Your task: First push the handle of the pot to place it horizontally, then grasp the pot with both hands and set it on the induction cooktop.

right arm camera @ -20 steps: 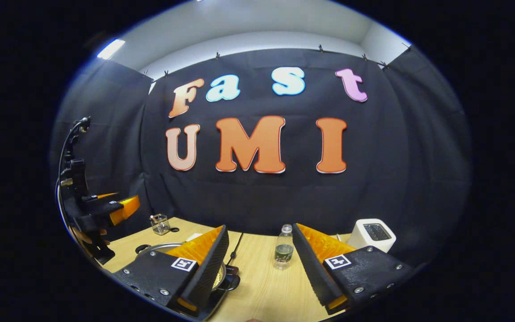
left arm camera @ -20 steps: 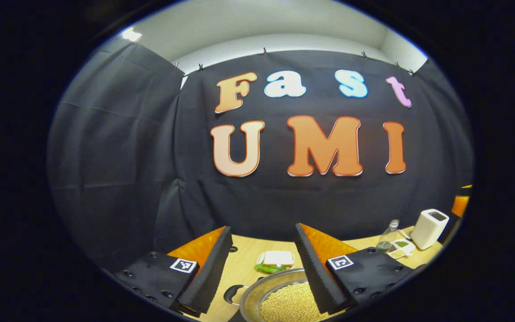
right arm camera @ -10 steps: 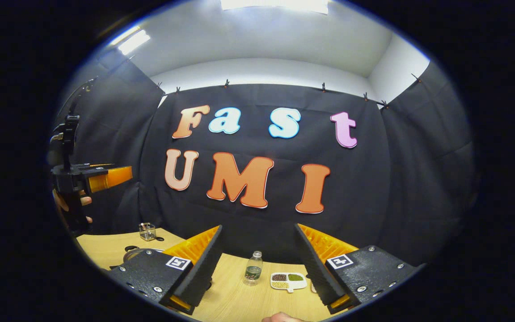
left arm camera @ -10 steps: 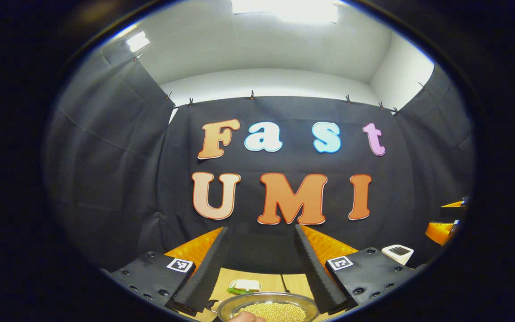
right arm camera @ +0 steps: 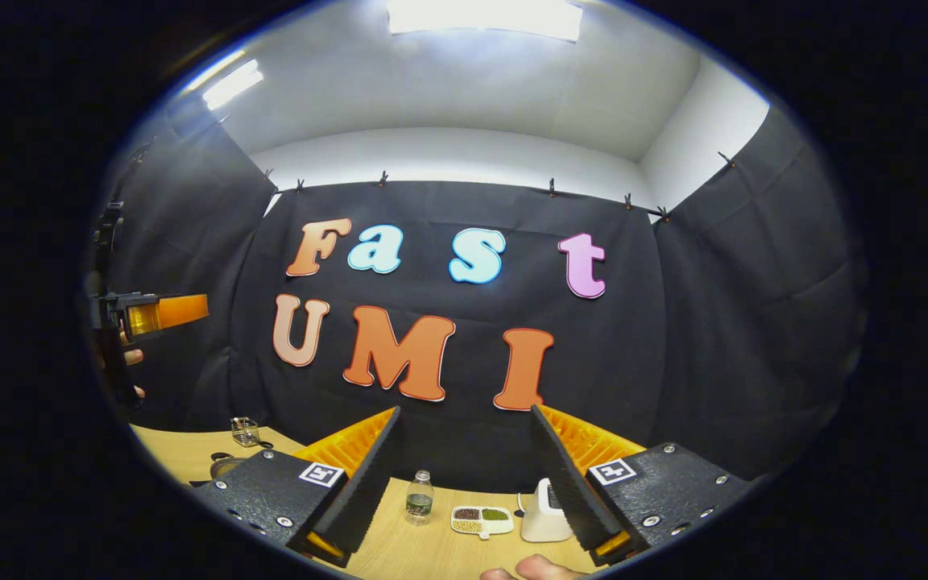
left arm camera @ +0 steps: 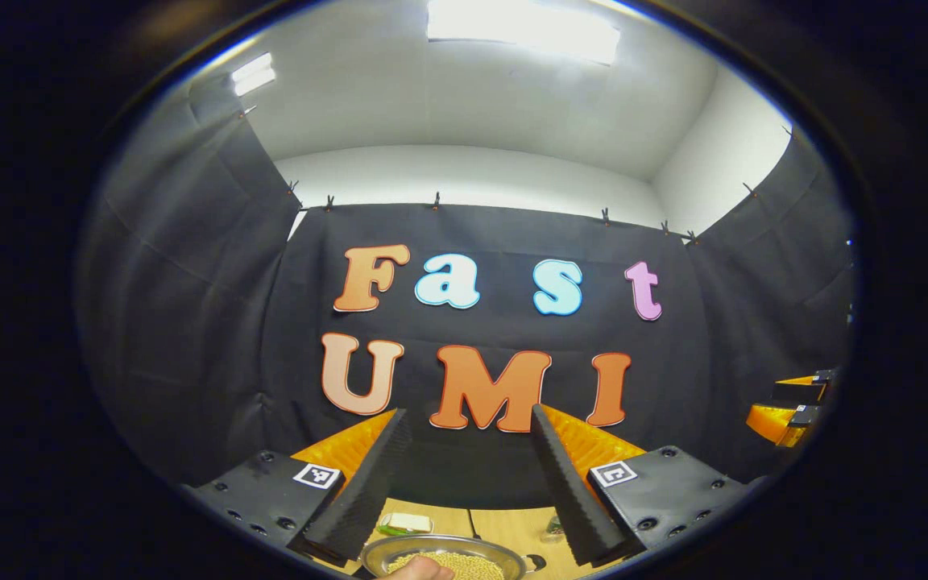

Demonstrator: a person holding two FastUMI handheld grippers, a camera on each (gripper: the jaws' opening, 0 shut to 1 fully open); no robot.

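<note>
A metal pot (left arm camera: pixel 440 560) filled with pale yellow beans sits on the wooden table (left arm camera: pixel 504 528), low in the left gripper view. My left gripper (left arm camera: pixel 468 415) is raised well above it, open, with nothing between its fingers. In the right gripper view the pot's rim (right arm camera: pixel 226 465) peeks out at the left, mostly hidden behind my right gripper's body. My right gripper (right arm camera: pixel 466 411) is also held high and open, with nothing in it. The left gripper (right arm camera: pixel 154 312) shows far left, held by a hand. The right gripper (left arm camera: pixel 790 403) shows at the right edge of the left gripper view.
On the table (right arm camera: pixel 424 548) stand a small water bottle (right arm camera: pixel 420 498), a white divided dish (right arm camera: pixel 480 519) of grains, a white appliance (right arm camera: pixel 544 511) and a glass cup (right arm camera: pixel 245 431). A white and green item (left arm camera: pixel 403 524) lies behind the pot. A fingertip (left arm camera: pixel 416 570) shows at the bottom.
Both grippers have lifted and tilted upward over the last second. The pot and the table items have sunk toward the bottom of both views, and more ceiling shows.
</note>
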